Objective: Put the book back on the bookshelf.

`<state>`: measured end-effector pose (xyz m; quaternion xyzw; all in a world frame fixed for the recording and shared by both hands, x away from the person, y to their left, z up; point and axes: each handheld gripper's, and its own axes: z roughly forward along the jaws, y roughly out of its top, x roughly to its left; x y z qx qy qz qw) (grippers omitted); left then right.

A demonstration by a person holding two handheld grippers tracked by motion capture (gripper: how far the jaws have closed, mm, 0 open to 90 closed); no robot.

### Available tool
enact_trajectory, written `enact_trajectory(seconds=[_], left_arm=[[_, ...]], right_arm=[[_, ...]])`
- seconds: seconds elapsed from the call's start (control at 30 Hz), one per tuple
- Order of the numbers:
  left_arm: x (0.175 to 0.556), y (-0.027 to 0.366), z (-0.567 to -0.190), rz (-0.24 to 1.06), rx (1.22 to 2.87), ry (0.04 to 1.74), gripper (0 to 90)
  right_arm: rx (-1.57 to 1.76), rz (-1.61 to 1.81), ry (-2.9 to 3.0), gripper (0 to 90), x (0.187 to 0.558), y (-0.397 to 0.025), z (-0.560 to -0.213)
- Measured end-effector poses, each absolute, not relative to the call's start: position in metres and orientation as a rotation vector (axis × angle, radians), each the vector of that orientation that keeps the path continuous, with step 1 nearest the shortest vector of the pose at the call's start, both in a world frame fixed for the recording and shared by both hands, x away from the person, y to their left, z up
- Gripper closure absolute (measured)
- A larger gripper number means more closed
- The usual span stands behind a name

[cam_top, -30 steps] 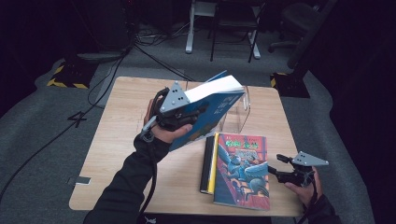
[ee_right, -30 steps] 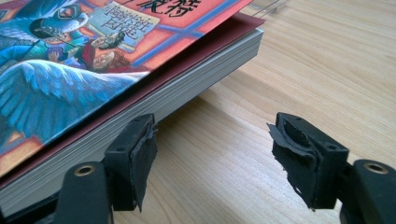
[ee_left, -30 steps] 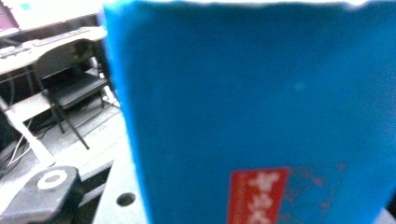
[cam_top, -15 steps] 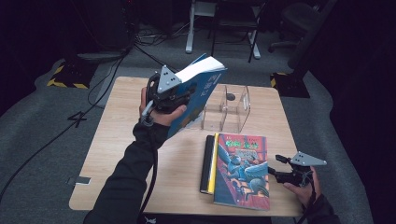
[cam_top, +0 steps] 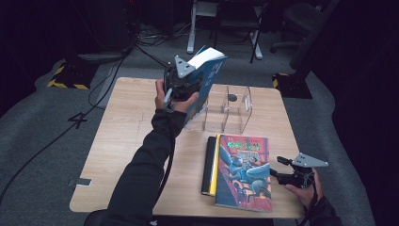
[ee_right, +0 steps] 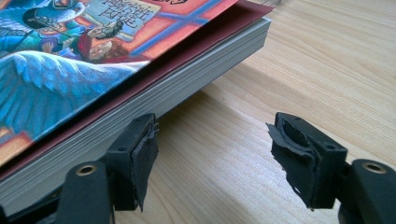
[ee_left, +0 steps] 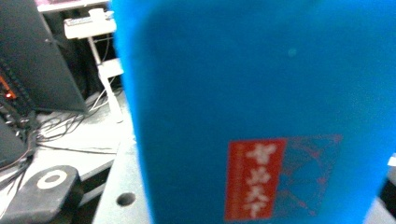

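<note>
A left gripper (cam_top: 181,82), its jaws clamped on a thick blue-covered book (cam_top: 207,77), holds the book tilted in the air above the far side of a pale wooden worktop (cam_top: 122,141), just beside a clear plastic divided rack (cam_top: 230,110). The right gripper (cam_top: 287,172) rests with jaws open beside a colourful illustrated book (cam_top: 244,172) lying flat.

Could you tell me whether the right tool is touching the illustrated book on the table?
Cannot tell. In the right gripper view, the open right tool has one pad right beside the illustrated book's page edge, without a plain gap or contact.
</note>
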<state>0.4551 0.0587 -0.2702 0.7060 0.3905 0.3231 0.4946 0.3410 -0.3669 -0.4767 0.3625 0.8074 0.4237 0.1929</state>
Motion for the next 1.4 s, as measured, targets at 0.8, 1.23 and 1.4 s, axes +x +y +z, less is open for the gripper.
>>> enact_trajectory(seconds=[0.8, 1.23, 1.4], left_arm=[[0.508, 0.021, -0.297, 0.902, 1.602, 1.112, 60.7], [0.525, 0.014, -0.323, 0.891, 1.541, 1.112, 60.6], [0.526, 0.015, -0.333, 0.874, 1.527, 1.084, 60.5]], right_arm=[[1.018, 1.204, 2.265, 32.8, 0.341, -0.367, -0.477], [1.025, 1.213, 2.264, 33.4, 0.341, -0.368, -0.478], [1.023, 1.213, 2.264, 34.0, 0.341, -0.368, -0.478]])
